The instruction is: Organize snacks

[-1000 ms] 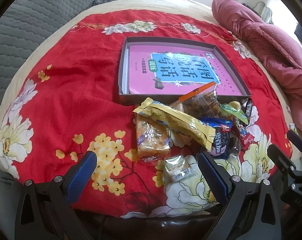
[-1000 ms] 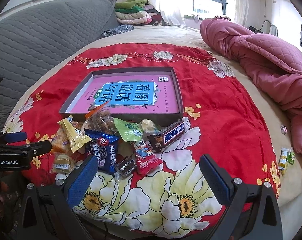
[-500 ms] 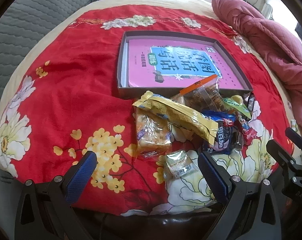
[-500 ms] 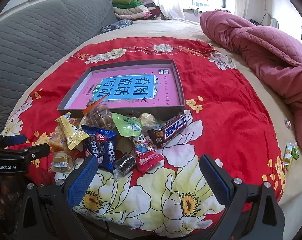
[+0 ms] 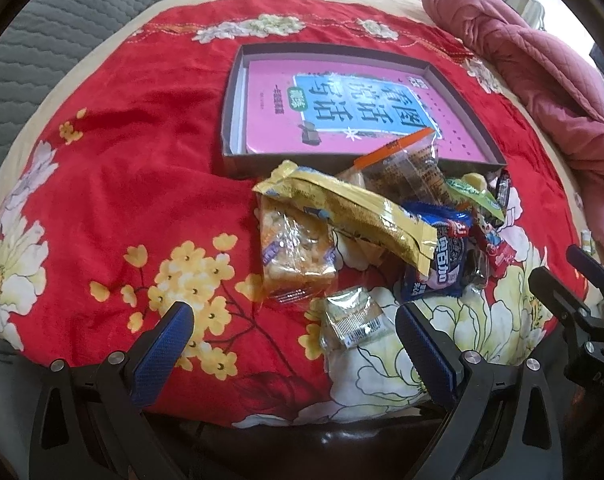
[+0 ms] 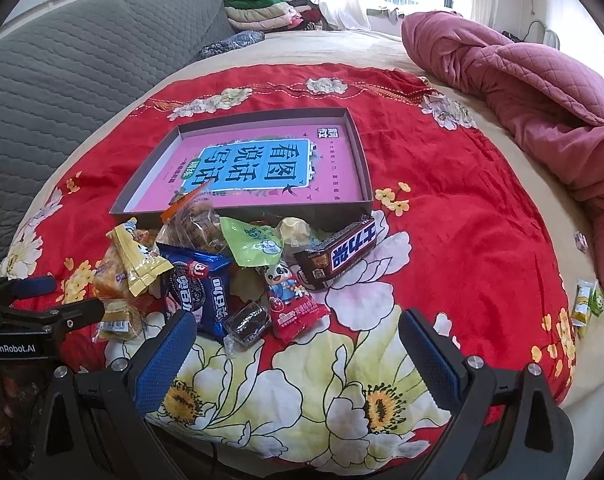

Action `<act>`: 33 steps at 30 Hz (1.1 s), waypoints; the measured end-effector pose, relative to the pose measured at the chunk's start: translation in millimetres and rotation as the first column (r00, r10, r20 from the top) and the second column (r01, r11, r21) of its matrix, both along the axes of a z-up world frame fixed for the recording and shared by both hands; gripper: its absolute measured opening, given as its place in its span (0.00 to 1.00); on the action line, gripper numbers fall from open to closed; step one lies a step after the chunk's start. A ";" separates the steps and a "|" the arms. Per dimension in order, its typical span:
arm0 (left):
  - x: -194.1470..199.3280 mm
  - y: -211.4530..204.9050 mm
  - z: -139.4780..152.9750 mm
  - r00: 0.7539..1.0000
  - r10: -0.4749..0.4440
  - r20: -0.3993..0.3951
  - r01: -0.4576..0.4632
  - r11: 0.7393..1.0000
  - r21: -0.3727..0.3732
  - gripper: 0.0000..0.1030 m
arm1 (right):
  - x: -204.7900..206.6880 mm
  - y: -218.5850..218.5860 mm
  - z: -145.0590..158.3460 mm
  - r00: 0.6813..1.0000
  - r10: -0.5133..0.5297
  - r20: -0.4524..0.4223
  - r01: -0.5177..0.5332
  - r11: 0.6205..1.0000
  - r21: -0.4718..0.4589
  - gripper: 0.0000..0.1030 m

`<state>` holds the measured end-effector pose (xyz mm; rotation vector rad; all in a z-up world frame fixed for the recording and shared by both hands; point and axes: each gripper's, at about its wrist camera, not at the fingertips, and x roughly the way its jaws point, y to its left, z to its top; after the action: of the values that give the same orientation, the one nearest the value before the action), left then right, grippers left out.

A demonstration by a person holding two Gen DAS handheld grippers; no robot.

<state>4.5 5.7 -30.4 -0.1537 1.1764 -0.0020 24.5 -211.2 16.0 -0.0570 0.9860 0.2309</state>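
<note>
Clear snack bag [image 6: 196, 222] hiding part of the box [image 6: 363, 152] wall, pink quilt [image 6: 541, 92] cut off at the right edge

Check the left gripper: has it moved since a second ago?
Yes. The left gripper has crept forward toward the snack pile: the small clear packet now lies between its open fingers, and the box appears nearer than before.

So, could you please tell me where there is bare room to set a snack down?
The book in the tray has nothing on it beyond the clear bag at its near edge. The blanket right of the chocolate bar is also free. The snack pile before the tray is crowded.
</note>
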 end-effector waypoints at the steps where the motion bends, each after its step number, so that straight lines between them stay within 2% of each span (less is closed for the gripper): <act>1: 0.3 0.5 -2.0 1.000 -0.001 -0.012 0.001 1.000 -0.003 0.98 | 0.6 0.1 -0.7 1.000 0.000 -0.002 0.000 1.000 0.001 0.99; 7: 2.7 4.1 -16.4 0.997 0.007 -0.074 -0.010 0.999 -0.037 0.98 | 5.6 -0.5 -7.5 1.000 -0.003 -0.028 0.003 1.000 0.004 0.99; 11: 4.5 4.3 -23.2 0.996 0.003 -0.086 -0.009 0.997 -0.076 0.98 | 9.4 -3.6 -10.0 0.999 -0.013 -0.036 0.014 1.000 0.012 0.99; 19: 14.7 -1.9 -36.9 0.991 -0.003 -0.134 -0.012 0.994 -0.110 0.98 | 18.2 -14.3 -15.5 0.998 -0.052 -0.044 0.054 0.998 0.027 0.99; 33: 34.4 -27.2 -43.0 0.991 -0.027 -0.128 0.023 0.999 -0.033 0.98 | 48.4 -46.2 -30.0 0.981 -0.187 -0.056 0.191 0.978 0.081 0.99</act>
<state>38.9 -21.5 -73.4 -0.1691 1.3074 -0.0329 73.0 -257.5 -14.0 0.1210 1.0212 0.0999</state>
